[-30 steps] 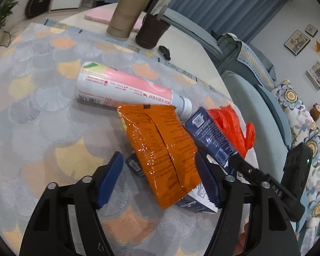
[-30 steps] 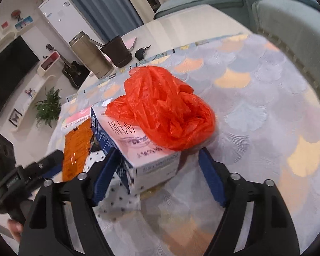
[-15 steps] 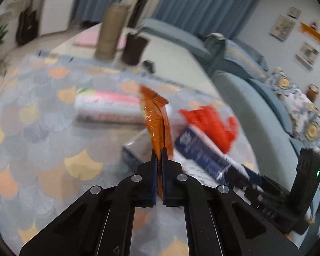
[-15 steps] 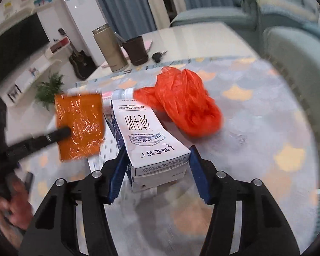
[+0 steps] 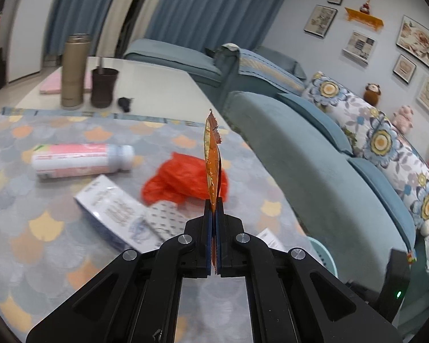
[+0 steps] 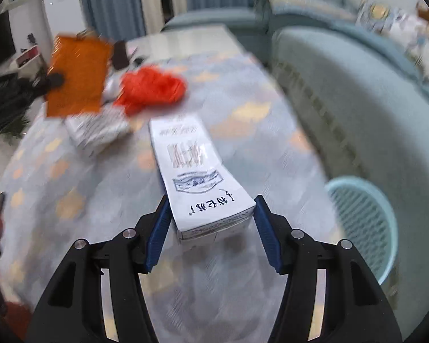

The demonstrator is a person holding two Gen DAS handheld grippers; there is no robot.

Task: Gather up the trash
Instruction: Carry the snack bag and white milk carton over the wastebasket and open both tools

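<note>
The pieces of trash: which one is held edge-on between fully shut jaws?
The flat orange foil wrapper, pinched by the left gripper. The white milk carton sits between wider jaws; the red plastic bag lies loose.

Orange wrapper point(image 5: 211, 168) hangs edge-on, lifted. White carton point(image 6: 197, 177) is raised. Red bag point(image 5: 183, 181), pink bottle point(image 5: 80, 161) and dotted box point(image 5: 123, 211) lie on the desk.

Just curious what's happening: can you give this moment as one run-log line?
left gripper: shut on orange foil wrapper | right gripper: jaws opening, white printed carton between them | light-blue basket: in view
</note>
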